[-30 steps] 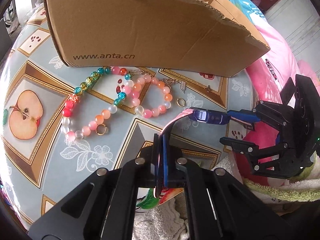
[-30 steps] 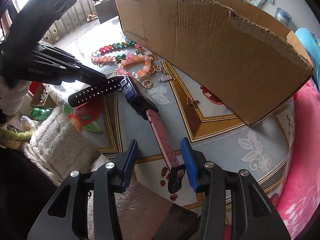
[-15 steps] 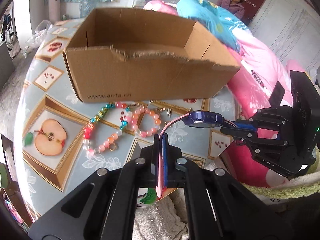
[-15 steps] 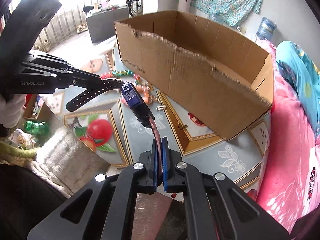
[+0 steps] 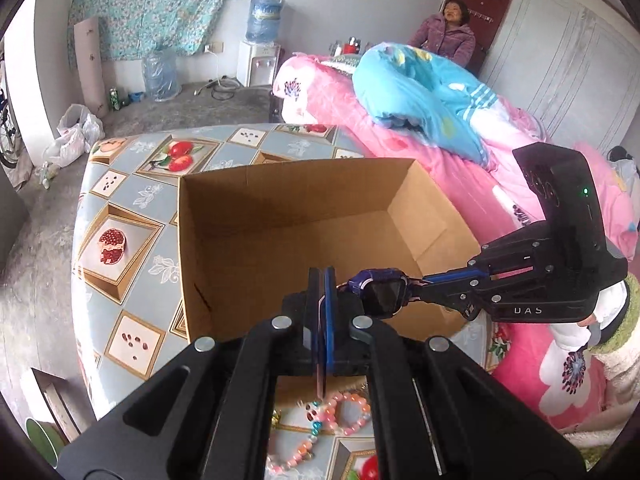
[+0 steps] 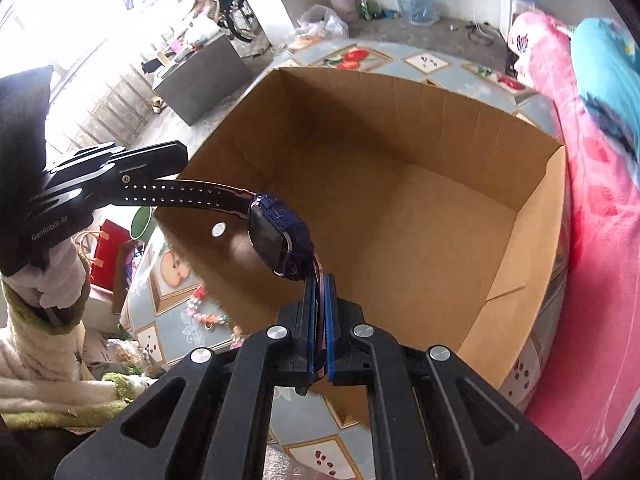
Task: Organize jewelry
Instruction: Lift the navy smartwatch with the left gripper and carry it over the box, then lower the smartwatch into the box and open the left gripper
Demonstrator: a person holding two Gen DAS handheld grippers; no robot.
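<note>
Flanking box (image 5: 304, 216): bracelets (image 5: 340, 408) (near side), bed (image 5: 460, 160).

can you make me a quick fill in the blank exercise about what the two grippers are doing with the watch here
1. The left gripper and the right gripper each grip one ____ of the watch.
2. The watch hangs above the open cardboard ____.
3. The beaded bracelets lie on the ____, outside the box.
4. The inside of the box looks ____.

Missing words: strap; box; table; empty
</note>
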